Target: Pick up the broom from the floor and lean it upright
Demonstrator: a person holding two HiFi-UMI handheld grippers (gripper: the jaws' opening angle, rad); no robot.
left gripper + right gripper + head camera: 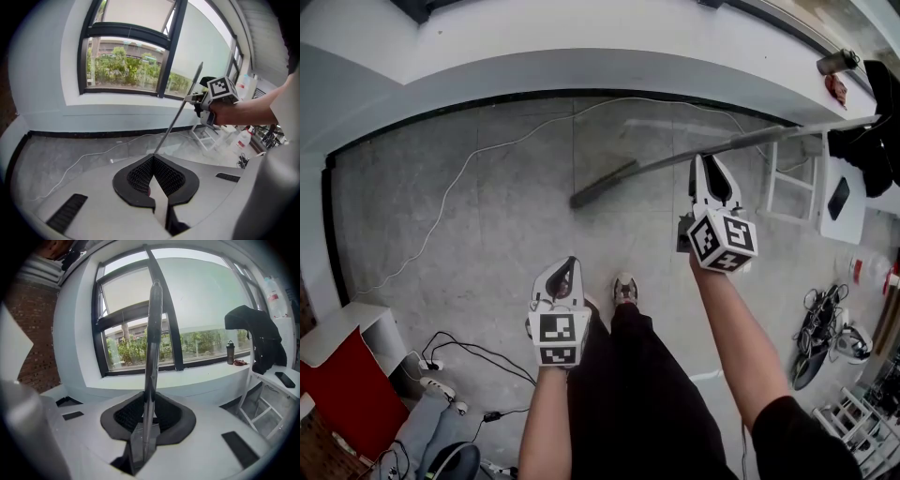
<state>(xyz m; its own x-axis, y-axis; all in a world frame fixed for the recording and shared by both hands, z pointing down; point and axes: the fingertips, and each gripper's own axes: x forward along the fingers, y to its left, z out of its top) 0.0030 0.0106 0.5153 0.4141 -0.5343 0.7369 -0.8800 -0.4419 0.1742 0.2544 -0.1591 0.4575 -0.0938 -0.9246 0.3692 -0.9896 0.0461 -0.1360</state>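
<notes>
- The right gripper point(705, 161) is clenched on the broom point(675, 161); in the right gripper view its 2 pads point(125, 416) squeeze the thin metal handle point(152, 333), which rises straight up in front of the window point(136, 338).
- In the head view the broom slants: its dark lower end point(600, 185) is down by the grey floor point(487, 244) near the wall, and the handle climbs to the upper right, past the white stool point(792, 178).
- Whether that lower end touches the floor cannot be told.
- The left gripper point(569, 267) hangs lower and nearer the person, well apart from the broom; its jaws meet at the tips with nothing between them.
- From the left gripper view, the right gripper point(199, 99) shows grasping the handle point(178, 115) high up.
- A white cable point(459, 183) trails over the floor, left of the broom.
- A black garment point(255, 329) hangs at the right, and 1 bottle point(229, 352) stands on the sill.
</notes>
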